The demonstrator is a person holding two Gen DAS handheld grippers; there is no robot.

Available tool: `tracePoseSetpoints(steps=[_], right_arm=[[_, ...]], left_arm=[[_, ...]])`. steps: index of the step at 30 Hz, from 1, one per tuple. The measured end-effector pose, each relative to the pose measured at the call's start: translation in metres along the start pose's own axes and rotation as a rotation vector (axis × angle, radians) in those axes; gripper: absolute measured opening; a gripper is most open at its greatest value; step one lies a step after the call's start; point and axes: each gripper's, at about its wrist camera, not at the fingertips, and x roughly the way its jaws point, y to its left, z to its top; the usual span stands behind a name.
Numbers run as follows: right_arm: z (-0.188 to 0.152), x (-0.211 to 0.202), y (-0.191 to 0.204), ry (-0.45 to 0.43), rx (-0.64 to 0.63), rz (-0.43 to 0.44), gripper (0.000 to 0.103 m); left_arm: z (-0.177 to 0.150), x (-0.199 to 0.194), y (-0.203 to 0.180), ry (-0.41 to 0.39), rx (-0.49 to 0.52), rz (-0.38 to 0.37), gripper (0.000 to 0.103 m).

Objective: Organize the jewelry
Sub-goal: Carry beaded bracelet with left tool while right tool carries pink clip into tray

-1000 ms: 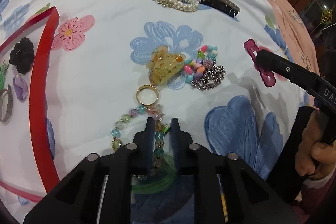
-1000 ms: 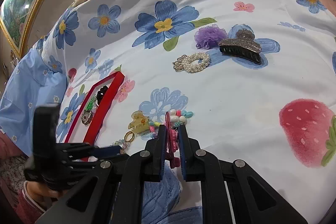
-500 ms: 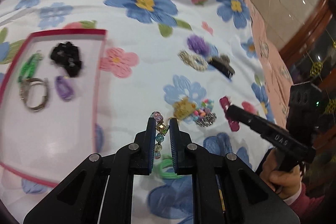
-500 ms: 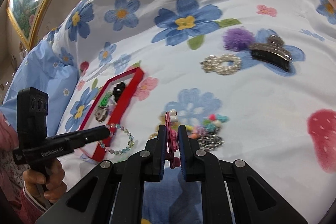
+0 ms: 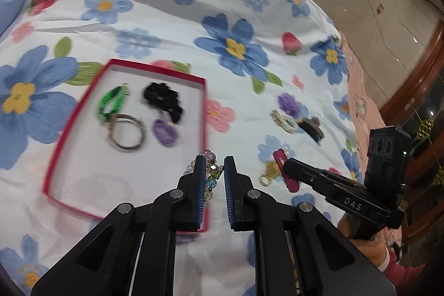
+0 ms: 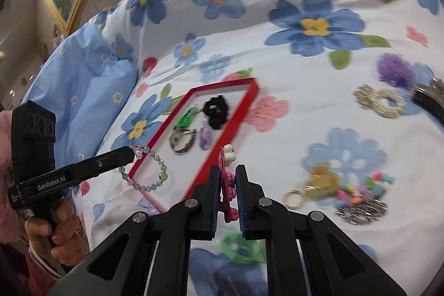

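Note:
My left gripper (image 5: 213, 162) is shut on a pastel bead bracelet (image 5: 210, 176) and holds it in the air over the near right corner of the red-rimmed tray (image 5: 205, 113). From the right wrist view the bracelet (image 6: 155, 174) hangs as a loop from the left gripper (image 6: 130, 153). My right gripper (image 6: 227, 171) is shut on a pink hair clip (image 6: 225, 179), held above the sheet right of the tray (image 6: 236, 126). The tray holds a green band (image 5: 111, 101), a metal bangle (image 5: 126, 135), a black scrunchie (image 5: 163, 99) and a purple piece (image 5: 164, 132).
On the flowered bedsheet lie a purple scrunchie (image 6: 394, 71), a pearl ring-shaped clip (image 6: 380, 100), a dark claw clip (image 6: 430, 99), a yellow claw clip (image 6: 323, 181), a gold ring (image 6: 292, 197), a bead and chain pile (image 6: 360, 199) and a green band (image 6: 241, 247). A blue pillow (image 6: 83, 79) lies left.
My left gripper has lifted the bead bracelet off the sheet and carried it left to the tray's corner. My right gripper has followed left with the pink clip.

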Motion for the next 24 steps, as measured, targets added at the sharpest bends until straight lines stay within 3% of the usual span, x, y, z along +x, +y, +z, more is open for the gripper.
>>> tracePoseSetpoints(steps=[11,24], right_arm=[[0.014,0.056,0.047,0.063,-0.056,0.083,0.011],[0.026,0.134,0.058,0.17,-0.084,0.026,0.011]], left_arm=[[0.004,0.004,0.059,-0.024,-0.073,0.13,0.011],[0.018,0.047,0.095,0.025,-0.071,0.223,0.011]])
